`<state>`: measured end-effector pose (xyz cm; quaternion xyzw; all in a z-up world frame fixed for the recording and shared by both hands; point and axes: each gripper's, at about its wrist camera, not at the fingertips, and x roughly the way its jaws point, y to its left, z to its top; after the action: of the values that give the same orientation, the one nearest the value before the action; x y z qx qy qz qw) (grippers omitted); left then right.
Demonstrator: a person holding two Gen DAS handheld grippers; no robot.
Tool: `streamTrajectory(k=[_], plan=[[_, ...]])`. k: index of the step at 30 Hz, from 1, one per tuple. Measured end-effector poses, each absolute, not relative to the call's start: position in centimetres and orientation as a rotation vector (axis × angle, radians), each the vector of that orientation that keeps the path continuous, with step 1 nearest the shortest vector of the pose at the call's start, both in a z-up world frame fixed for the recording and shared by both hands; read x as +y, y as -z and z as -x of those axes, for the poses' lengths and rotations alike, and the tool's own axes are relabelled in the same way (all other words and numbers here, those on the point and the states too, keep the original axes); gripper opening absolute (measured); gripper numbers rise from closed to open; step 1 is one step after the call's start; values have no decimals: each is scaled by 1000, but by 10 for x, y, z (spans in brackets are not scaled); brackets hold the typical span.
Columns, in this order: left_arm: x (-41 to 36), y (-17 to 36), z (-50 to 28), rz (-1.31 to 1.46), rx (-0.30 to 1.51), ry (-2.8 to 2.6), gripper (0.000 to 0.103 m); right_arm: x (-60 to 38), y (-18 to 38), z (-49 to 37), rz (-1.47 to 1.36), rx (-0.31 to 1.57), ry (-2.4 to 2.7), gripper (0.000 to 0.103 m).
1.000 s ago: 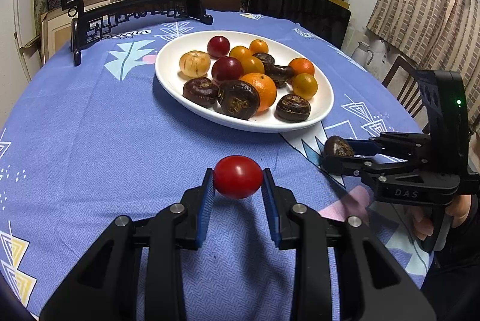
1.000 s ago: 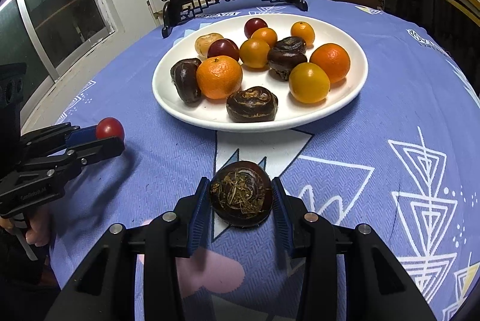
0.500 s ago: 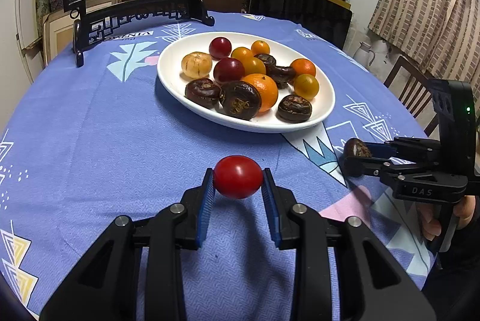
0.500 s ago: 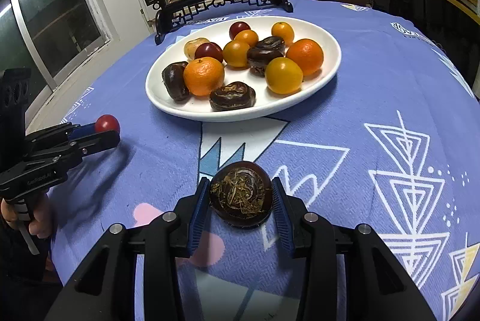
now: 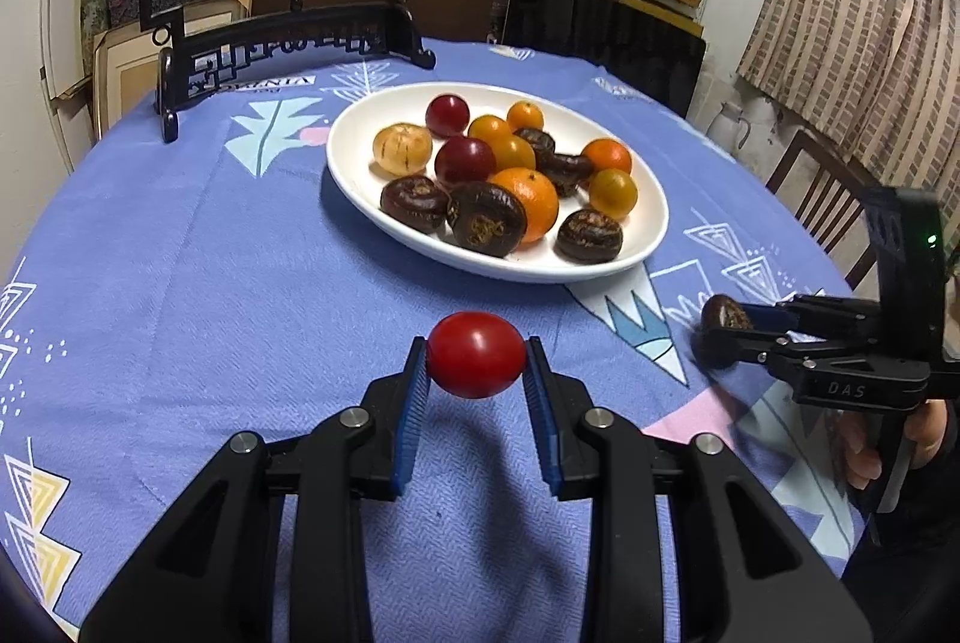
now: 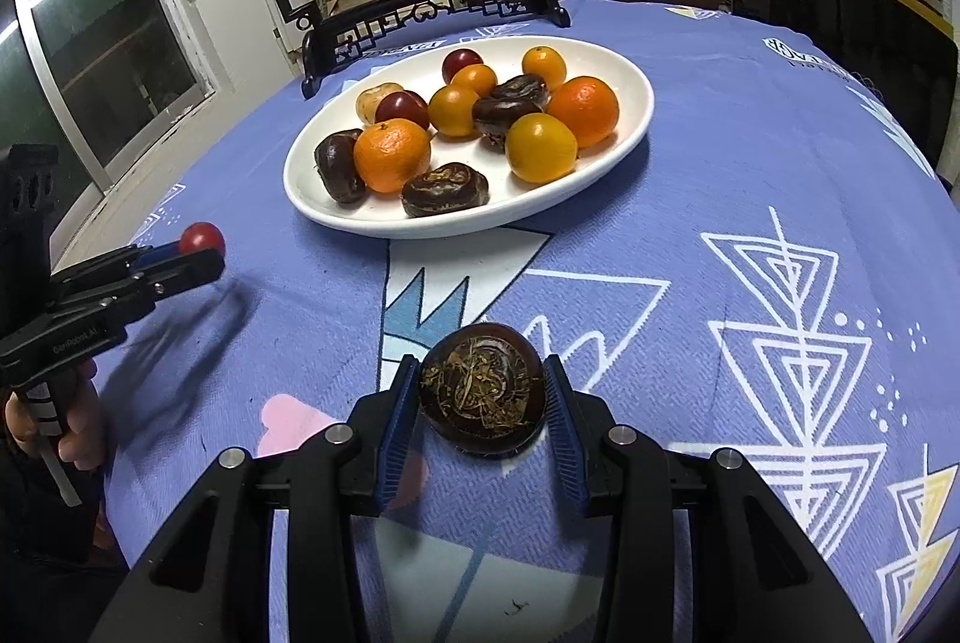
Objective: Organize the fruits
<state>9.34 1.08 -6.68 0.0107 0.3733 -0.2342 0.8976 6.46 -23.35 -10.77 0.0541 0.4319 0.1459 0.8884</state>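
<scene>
Both grippers carrying fruit above the cloth, short of the white plate (image 5: 651, 247).

The left gripper (image 5: 476, 373) clasps a red tomato (image 5: 476, 355) at lower centre; the right gripper (image 6: 483, 403) clasps a dark water chestnut (image 6: 483, 397), plate at upper centre. Judged mid-transfer: next, each fruit needs a chosen resting spot. Whether the fruits go to or from the plate cannot be told; the hands are cut off at frame edges.

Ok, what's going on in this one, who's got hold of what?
A person holds a pair of tongs in each hand over a blue tablecloth. The left tongs are shut on a red cherry tomato; the right tongs are shut on a dark brown water chestnut. Both fruits are off the white plate, which holds oranges, more chestnuts and small red fruits.
</scene>
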Motion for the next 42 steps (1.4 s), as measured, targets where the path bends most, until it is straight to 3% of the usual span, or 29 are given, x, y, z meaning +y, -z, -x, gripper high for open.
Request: streamTrajectory(k=[8,18,19,20,21,23,27,29,30,42], plan=[[0,41,-106,-59,724,497,31,-237,70,-84,-91,844,-319,42],[-39,31,-215,-74,743,464,31,-220,43,-200,-149,821,-367,42],[-42,36,-225,-80,760,455,32,-219,45,-207,-150,818,-362,48],[-43,40,-233,-81,778,449,42,-217,47,-212,-142,816,-345,67],[-44,42,-236,-80,786,439,59,-218,48,-213,-144,804,-328,74],[-38,45,-237,-59,791,397,78,-220,49,-208,-156,802,-340,75],[-27,46,-215,-51,793,390,95,-226,54,-176,-158,803,-343,79],[-26,49,-195,-85,807,396,97,-229,58,-154,-166,809,-348,96],[-26,50,-187,-100,813,397,98,-231,60,-140,-167,809,-351,100],[0,28,-93,-104,776,204,98,-259,52,-54,-163,808,-244,99]])
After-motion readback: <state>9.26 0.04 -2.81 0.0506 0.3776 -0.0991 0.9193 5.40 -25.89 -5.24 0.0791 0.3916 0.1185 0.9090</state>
